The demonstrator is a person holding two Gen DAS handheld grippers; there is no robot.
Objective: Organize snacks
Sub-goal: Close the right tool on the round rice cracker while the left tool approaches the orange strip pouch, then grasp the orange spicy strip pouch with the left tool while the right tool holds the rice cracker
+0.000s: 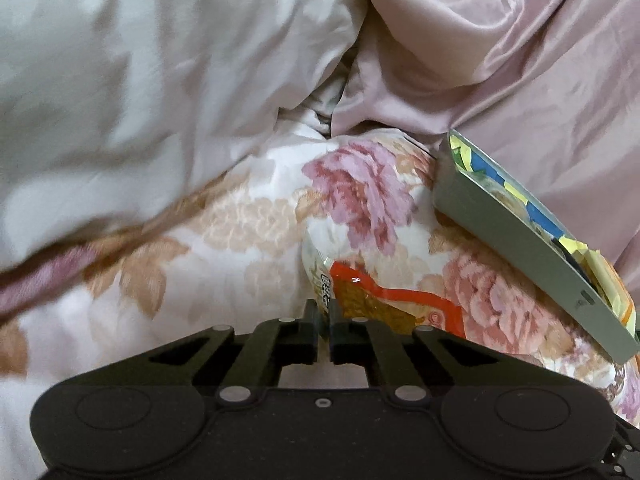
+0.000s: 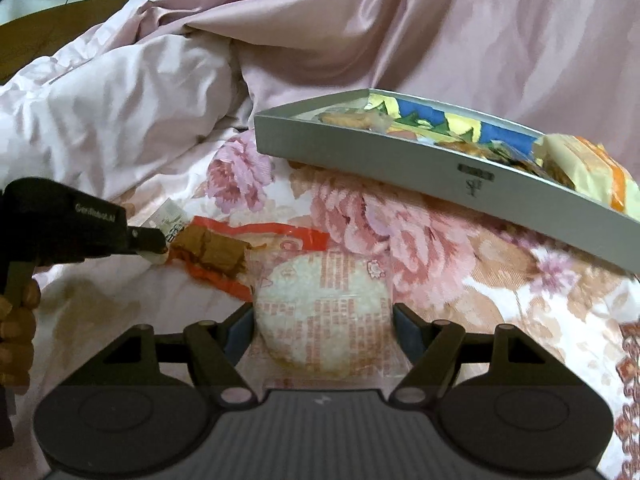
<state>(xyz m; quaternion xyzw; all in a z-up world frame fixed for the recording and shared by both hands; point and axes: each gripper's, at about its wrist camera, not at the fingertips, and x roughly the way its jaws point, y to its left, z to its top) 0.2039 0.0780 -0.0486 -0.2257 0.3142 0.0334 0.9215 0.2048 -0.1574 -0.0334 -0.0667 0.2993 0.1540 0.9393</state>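
My left gripper (image 1: pixel 325 312) is shut on the edge of a red and orange snack packet (image 1: pixel 384 300) that lies on the floral bedcover; it shows in the right wrist view (image 2: pixel 154 244) pinching that packet (image 2: pixel 224 252) at its left end. My right gripper (image 2: pixel 323 322) is open, its fingers on either side of a round rice cracker in a clear wrapper (image 2: pixel 324 316). A grey box (image 2: pixel 400 160) with several snacks in it lies tilted on the bed behind; it also shows at the right of the left wrist view (image 1: pixel 516 256).
The floral bedcover (image 2: pixel 460 280) is soft and uneven. A rumpled pink quilt (image 2: pixel 400 32) and a pale pillow (image 1: pixel 140 80) rise behind the box. A wooden surface (image 2: pixel 52 28) shows at the far left.
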